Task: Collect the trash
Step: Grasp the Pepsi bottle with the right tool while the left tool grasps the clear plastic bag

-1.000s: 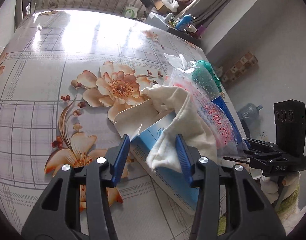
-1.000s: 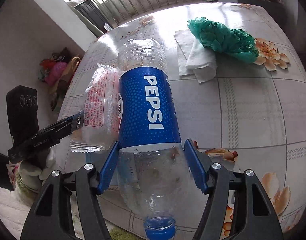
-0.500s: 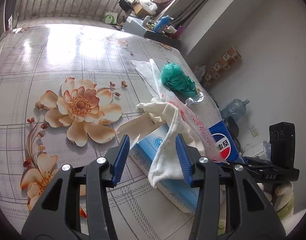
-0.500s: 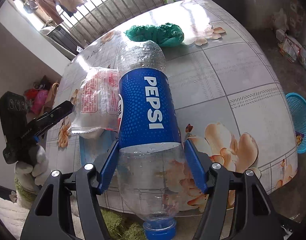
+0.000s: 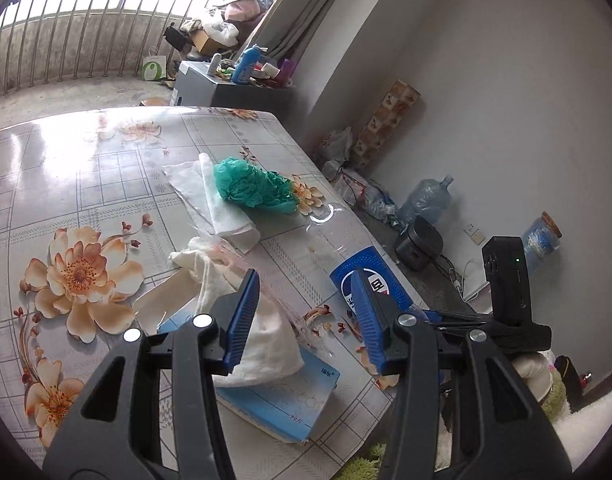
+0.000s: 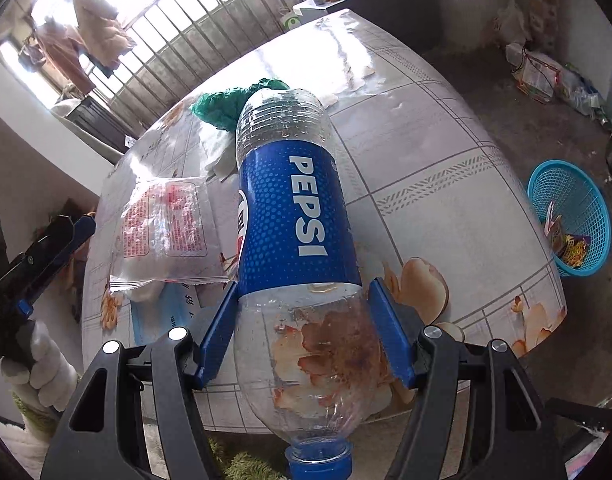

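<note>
My right gripper point(image 6: 302, 316) is shut on an empty Pepsi bottle point(image 6: 294, 216), cap toward the camera, held above the table edge. The bottle also shows in the left wrist view point(image 5: 365, 276). My left gripper point(image 5: 306, 312) holds a clear plastic bag with red print point(image 6: 162, 224) stuffed with white cloth point(image 5: 262, 344), just over a blue tissue box point(image 5: 282, 396); the bag film point(image 5: 282, 308) runs between the jaws, whose gap looks wide. A green crumpled bag point(image 5: 254, 188) and white paper towels point(image 5: 222, 208) lie farther on the floral table point(image 5: 86, 184).
A blue mesh basket point(image 6: 569, 216) with wrappers stands on the floor right of the table. A water jug point(image 5: 425, 200), a dark pot point(image 5: 419, 244) and clutter lie along the wall. A cabinet with bottles point(image 5: 234, 84) stands beyond the table.
Both grippers swung right with their loads. The blue basket has come into the right wrist view. The left view now shows the green bag, paper towels and the wall.
</note>
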Tool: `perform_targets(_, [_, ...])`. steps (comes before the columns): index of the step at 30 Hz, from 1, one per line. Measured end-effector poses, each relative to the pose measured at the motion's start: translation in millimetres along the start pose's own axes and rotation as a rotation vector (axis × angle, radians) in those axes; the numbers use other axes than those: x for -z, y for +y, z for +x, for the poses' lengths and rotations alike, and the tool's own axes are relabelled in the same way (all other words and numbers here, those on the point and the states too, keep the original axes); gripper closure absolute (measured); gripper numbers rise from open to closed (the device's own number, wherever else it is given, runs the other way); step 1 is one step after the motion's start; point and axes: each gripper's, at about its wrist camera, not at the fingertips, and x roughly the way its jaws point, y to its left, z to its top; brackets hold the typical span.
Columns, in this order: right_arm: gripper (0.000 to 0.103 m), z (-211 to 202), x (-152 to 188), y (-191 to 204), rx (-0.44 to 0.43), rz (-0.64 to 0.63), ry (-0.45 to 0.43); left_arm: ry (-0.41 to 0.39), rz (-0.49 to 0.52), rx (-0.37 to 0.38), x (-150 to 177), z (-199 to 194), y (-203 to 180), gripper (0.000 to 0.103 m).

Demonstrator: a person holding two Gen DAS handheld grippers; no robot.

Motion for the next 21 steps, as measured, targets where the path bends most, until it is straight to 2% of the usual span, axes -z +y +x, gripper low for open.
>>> perform_targets(3, [0.039, -0.2, 1.8, -0.5, -0.015, 0.003, -0.011, 0.064, -0.018, -0.08, -2.0, 22.3, -2.4, 0.059])
perform_targets(6, [0.039, -0.4, 3.1, -5.1, -0.041, 0.022, -0.018, 0.078, -0.031, -0.078, -3.5, 32.3, -3.8, 0.059])
perform_targets(12, [0.039, -0.3, 3.7, -13.9, -0.088, 0.049, -0.026, 0.087, 0.013, -0.082, -7.0, 42.8, -19.6, 0.059])
perform_targets(17, [0.039, 0.1, 6.3, -21.4, -0.118, 0.076, -0.044, 0.109, 0.019, -0.124, -9.0, 56.4, -25.5, 0.059])
perform_targets(20, [0.039, 0.6, 7.3, -23.4, -0.132, 0.084, -0.045, 0.129, 0.0, -0.173, -8.6, 65.0, -22.6, 0.071])
perform_targets(21, [0.039, 0.8, 7.5, -24.8, -0.137, 0.087, -0.046, 0.13, -0.009, -0.185, -8.6, 66.4, -21.1, 0.079])
